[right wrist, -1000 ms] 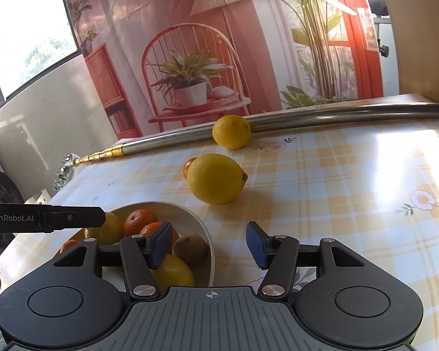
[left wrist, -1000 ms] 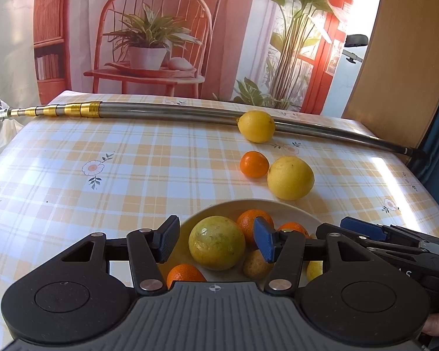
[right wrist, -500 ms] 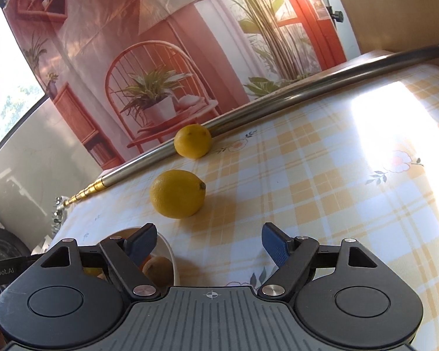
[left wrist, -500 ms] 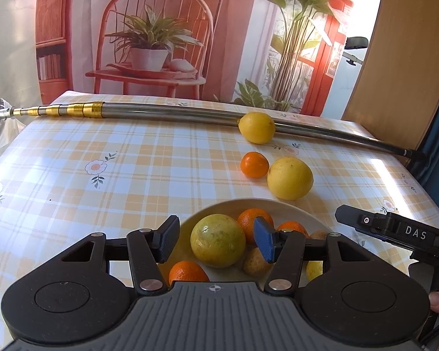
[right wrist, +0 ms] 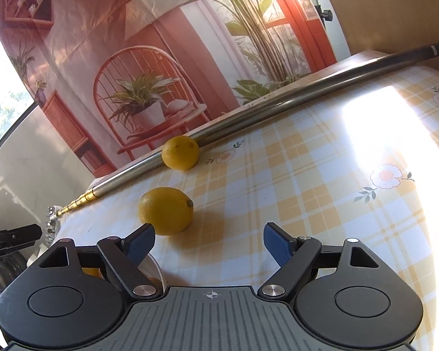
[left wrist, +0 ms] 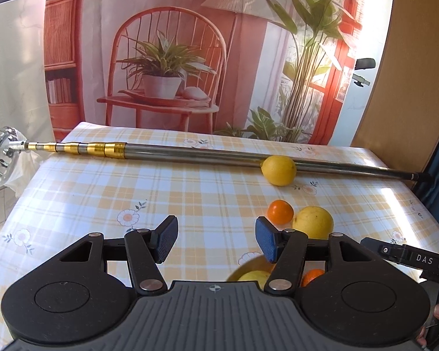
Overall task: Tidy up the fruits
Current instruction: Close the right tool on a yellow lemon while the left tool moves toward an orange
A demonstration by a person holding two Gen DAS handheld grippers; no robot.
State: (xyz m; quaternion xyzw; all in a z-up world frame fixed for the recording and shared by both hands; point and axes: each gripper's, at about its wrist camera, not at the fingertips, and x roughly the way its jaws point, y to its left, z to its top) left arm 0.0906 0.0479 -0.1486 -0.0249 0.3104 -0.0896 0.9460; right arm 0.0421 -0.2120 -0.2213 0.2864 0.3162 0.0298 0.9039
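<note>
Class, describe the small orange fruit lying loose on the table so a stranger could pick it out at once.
Find the long metal pole lying across the far side of the checked table. Nearer the camera than the lemon resting against that pole, two fruits sit side by side. The tangerine is the left one: smaller and deep orange, unlike its big yellow neighbour.

Scene brightly daylit. Right wrist view: blown-out glare patch on the checked tablecloth (right wrist: 380,122) at right, detail lost there. The nearer lemon (right wrist: 166,210) casts a soft shadow toward the lower right. Left wrist view: evenly lit, milder glare at the cloth's right edge. Both views sharp; strong fisheye bending curves the metal pole (left wrist: 190,155) near the edges
</note>
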